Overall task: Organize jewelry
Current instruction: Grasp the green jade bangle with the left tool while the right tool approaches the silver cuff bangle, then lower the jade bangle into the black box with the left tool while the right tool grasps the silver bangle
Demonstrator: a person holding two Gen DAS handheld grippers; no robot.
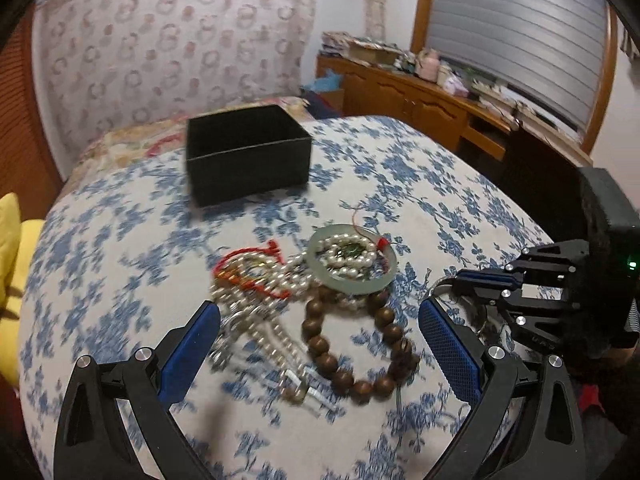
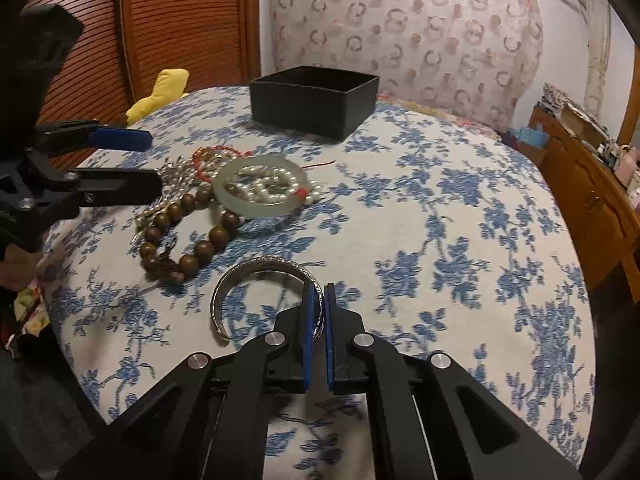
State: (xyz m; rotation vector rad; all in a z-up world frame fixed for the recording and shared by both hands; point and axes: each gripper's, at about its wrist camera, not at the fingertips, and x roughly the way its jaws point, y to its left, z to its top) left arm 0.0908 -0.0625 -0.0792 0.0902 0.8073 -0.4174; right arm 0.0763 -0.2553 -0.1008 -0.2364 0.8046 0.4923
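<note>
A pile of jewelry lies on the blue-flowered bedspread: a pale jade bangle (image 1: 352, 258) (image 2: 260, 188) with pearls inside it, a pearl string (image 1: 256, 320) with red cord, and a brown wooden bead bracelet (image 1: 356, 344) (image 2: 188, 232). An open black box (image 1: 246, 152) (image 2: 314, 98) stands behind them. My left gripper (image 1: 320, 332) (image 2: 148, 160) is open, its fingers either side of the pile. My right gripper (image 2: 319, 292) (image 1: 456, 284) is shut on a silver cuff bangle (image 2: 256, 280), held near the bedspread.
A yellow cloth (image 1: 12, 248) (image 2: 160, 92) lies at the bed's edge by a wooden slatted door (image 2: 180, 20). A patterned headboard (image 1: 172, 48) rises behind the box. A cluttered wooden dresser (image 1: 420, 88) stands along the wall.
</note>
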